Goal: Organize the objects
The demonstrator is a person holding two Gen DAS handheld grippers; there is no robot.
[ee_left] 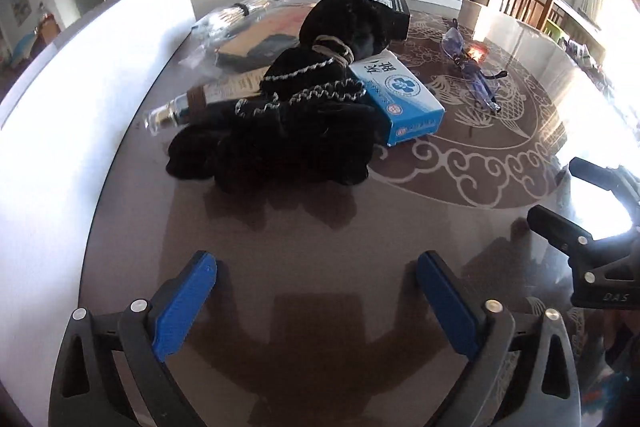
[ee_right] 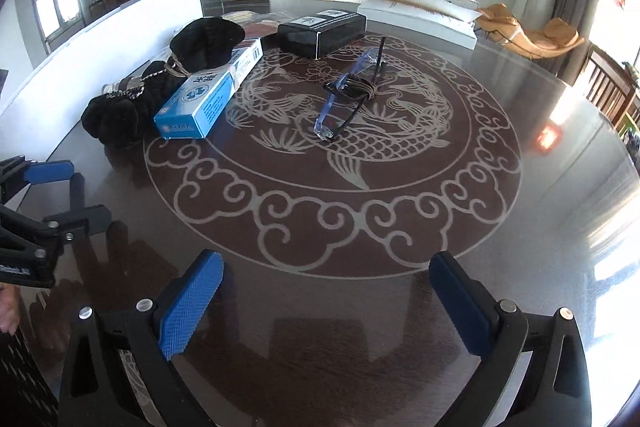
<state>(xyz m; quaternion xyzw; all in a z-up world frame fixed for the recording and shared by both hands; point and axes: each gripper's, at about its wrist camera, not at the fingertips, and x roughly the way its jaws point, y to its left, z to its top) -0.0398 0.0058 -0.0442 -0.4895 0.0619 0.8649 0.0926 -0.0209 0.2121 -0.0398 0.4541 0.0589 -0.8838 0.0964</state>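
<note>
A black fabric bundle (ee_left: 288, 115) with silver-trimmed edging and a cord tie lies on the round table, partly over a blue-and-white box (ee_left: 400, 99). Clear blue glasses (ee_left: 472, 67) lie to the right, a black box (ee_left: 390, 7) behind. My left gripper (ee_left: 316, 263) is open over bare table in front of the bundle, nothing between its pads. From the right wrist view the bundle (ee_right: 120, 115), blue box (ee_right: 204, 99), glasses (ee_right: 348, 95) and black box (ee_right: 320, 31) lie ahead. My right gripper (ee_right: 328, 263) is open and empty.
A capped bottle (ee_left: 180, 107) and plastic-wrapped packets (ee_left: 248, 27) lie behind the bundle. A white panel (ee_left: 80, 87) borders the table's left side. The glass tabletop (ee_right: 360, 227) bears a fish pattern. Each gripper shows at the other view's edge: right gripper (ee_left: 554, 191), left gripper (ee_right: 86, 193).
</note>
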